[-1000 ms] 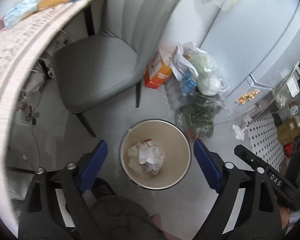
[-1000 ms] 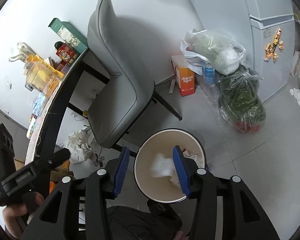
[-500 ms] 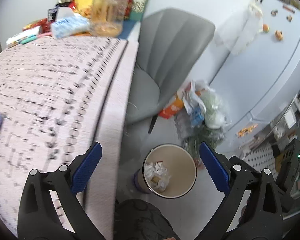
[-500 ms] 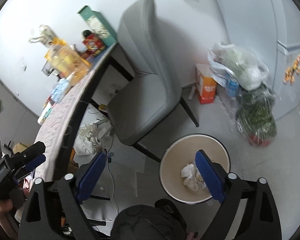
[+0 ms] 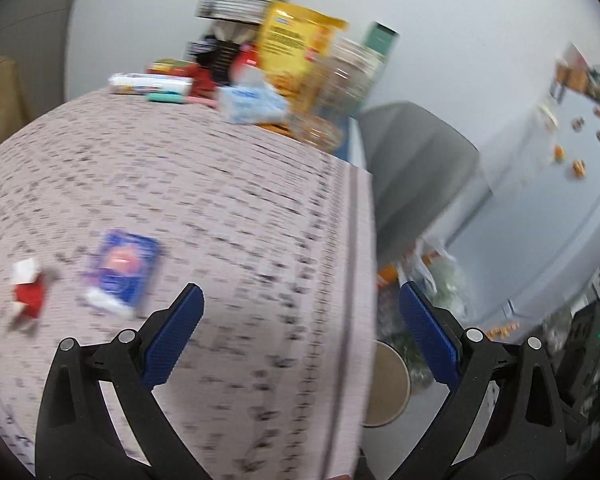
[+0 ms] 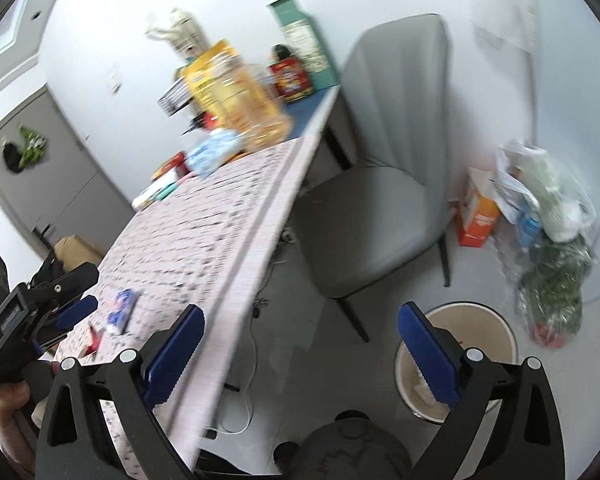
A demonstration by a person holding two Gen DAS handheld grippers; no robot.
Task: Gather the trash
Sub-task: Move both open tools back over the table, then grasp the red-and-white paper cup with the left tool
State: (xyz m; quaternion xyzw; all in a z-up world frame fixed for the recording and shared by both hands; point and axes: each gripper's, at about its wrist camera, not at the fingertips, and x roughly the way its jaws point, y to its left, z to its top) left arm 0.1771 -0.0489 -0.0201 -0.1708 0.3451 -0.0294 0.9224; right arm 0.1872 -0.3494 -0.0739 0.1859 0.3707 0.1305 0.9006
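Note:
A blue wrapper (image 5: 120,270) and a red-and-white scrap (image 5: 27,290) lie on the patterned table (image 5: 228,208), left of my open, empty left gripper (image 5: 300,332), which hovers over the table's right edge. Both pieces also show in the right wrist view, the wrapper (image 6: 122,308) and the scrap (image 6: 93,338). The beige trash bin (image 6: 476,328) stands on the floor with crumpled paper inside. My right gripper (image 6: 300,340) is open and empty above the floor between table edge and bin. The left gripper (image 6: 60,304) shows at the left of that view.
A grey chair (image 6: 380,184) stands beside the table. Food packs, a jar and boxes (image 5: 292,68) crowd the table's far end. Plastic bags of greens (image 6: 556,264) and an orange carton (image 6: 478,216) sit against the wall near the fridge (image 5: 560,184).
Both grippers have risen and swung left from above the bin toward the table. The right gripper, narrower over the bin a second ago, is now wide open. Paper now lies in the bin.

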